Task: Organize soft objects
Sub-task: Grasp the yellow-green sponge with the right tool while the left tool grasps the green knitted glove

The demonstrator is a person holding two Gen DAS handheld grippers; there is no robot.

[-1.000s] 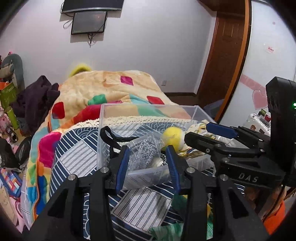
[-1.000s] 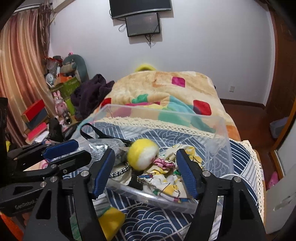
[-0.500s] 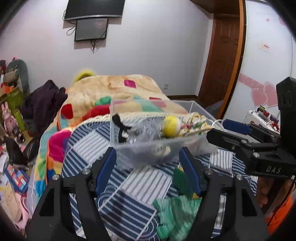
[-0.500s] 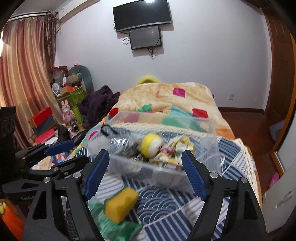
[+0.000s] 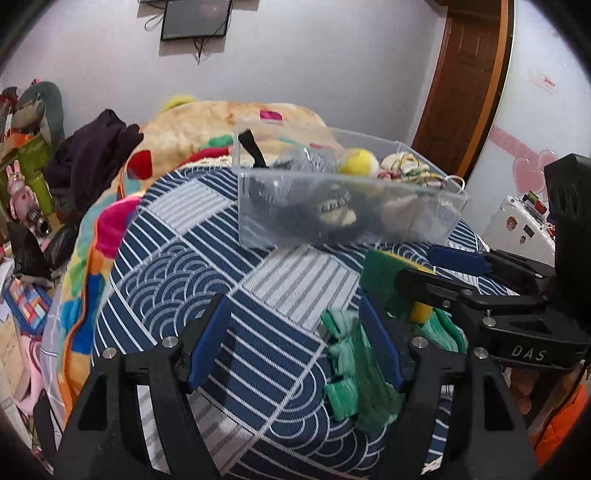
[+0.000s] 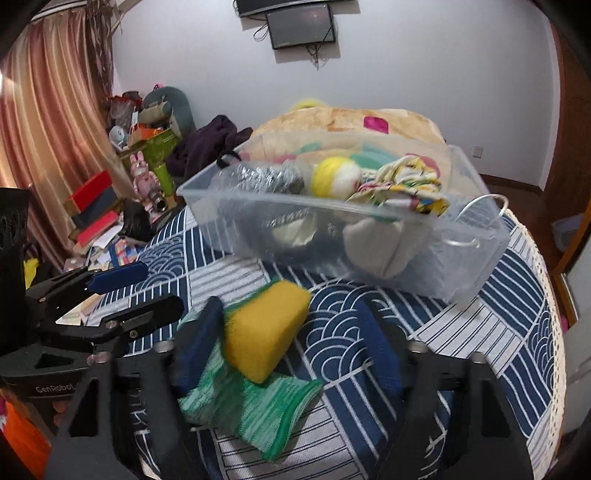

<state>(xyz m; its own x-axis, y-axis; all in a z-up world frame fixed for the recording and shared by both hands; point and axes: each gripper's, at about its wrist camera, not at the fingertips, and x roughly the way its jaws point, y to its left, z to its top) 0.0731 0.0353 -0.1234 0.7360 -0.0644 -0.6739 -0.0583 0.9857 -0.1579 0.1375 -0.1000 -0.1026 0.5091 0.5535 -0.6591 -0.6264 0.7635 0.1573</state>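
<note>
A see-through plastic box [image 6: 461,266] sits on a blue and white patterned cloth [image 5: 207,273] that covers the bed. Inside the box there is a yellow and white fluffy ball [image 6: 334,176], a bright printed cloth [image 6: 406,188] bunched up beside it, something silvery and shiny [image 6: 266,177], and a pale soft thing [image 6: 373,243] low down against the front wall. A black strap [image 5: 251,147] sticks up at the far left corner of the box. In front of the box, nearer the cameras, a yellow sponge [image 6: 266,328] lies on top of a green knitted cloth [image 6: 258,402]. The left claw [image 5: 293,343] is wide open and holds nothing; it hangs over the patterned cloth, with the green knitted cloth just by its right finger. The right claw [image 6: 286,350] is also wide open and holds nothing. The sponge sits between its two fingers, close to the left finger, but I cannot tell if the finger touches it. Both views are a bit blurry. Behind the box lies a colorful blanket [image 5: 207,122] with a dark pile of clothes [image 5: 92,155] beside it. A screen [image 6: 303,22] hangs on the white wall, and a pink curtain [image 6: 48,122] hangs at the left.
</note>
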